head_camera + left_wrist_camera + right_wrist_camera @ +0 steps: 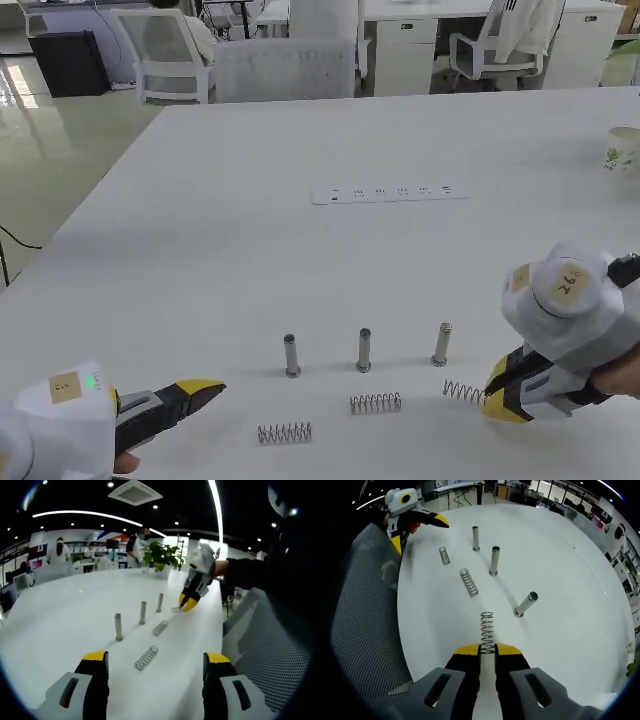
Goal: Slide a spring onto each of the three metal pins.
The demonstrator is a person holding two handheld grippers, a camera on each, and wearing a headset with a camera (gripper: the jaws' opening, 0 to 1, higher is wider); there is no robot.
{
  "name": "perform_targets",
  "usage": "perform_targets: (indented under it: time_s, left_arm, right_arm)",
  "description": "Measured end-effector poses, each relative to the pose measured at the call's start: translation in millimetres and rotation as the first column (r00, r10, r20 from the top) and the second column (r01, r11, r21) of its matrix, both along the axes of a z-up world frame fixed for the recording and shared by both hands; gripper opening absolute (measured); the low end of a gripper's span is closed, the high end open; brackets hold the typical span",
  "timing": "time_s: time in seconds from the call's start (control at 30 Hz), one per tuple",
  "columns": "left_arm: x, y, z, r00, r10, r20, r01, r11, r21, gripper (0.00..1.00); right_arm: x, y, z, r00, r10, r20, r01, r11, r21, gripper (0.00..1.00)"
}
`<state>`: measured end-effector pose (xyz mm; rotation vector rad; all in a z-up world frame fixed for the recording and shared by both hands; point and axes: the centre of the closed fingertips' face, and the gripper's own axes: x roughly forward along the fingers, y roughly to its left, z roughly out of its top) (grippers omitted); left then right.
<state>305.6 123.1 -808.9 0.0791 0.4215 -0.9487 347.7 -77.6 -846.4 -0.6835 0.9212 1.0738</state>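
Note:
Three upright metal pins stand in a row on the white table: left pin (291,356), middle pin (364,350), right pin (442,343). Each pin is bare. Three springs lie in front of them: left spring (284,432), middle spring (375,402), right spring (463,392). My right gripper (492,396) is shut on the near end of the right spring (487,627), which points toward the right pin (525,604). My left gripper (205,392) is open at the lower left, with the left spring (146,657) lying ahead between its jaws, untouched.
A white power strip (389,193) lies mid-table beyond the pins. A paper cup (622,150) stands at the far right edge. Chairs and desks stand past the table's far edge, and people are in the room's background.

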Motion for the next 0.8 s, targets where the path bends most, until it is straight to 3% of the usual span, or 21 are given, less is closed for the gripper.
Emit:
perform_targets:
  time_s: [0.27,0.47,0.8]
  left_arm:
    - [-10.6,-18.0,8.8,0.993,-0.117,-0.011,0.117,0.993,0.013,0.58]
    - [-7.5,-32.2,25.8,0.985,-0.175,0.007,0.175,0.985,-0.001,0.52]
    - [-0.4,-53.7,35.8,0.967,-0.252,0.023,0.252,0.968,0.013,0.43]
  right_arm:
    - [-3.2,14.2,12.9,0.999,0.046,0.007,-0.046,0.999,0.013,0.08]
    - [-7.3,27.4,22.0,0.996,0.089,0.013,-0.089,0.996,0.015,0.08]
    - [-16.0,44.7,33.6,0.99,0.143,0.016,-0.144,0.989,0.027,0.08]
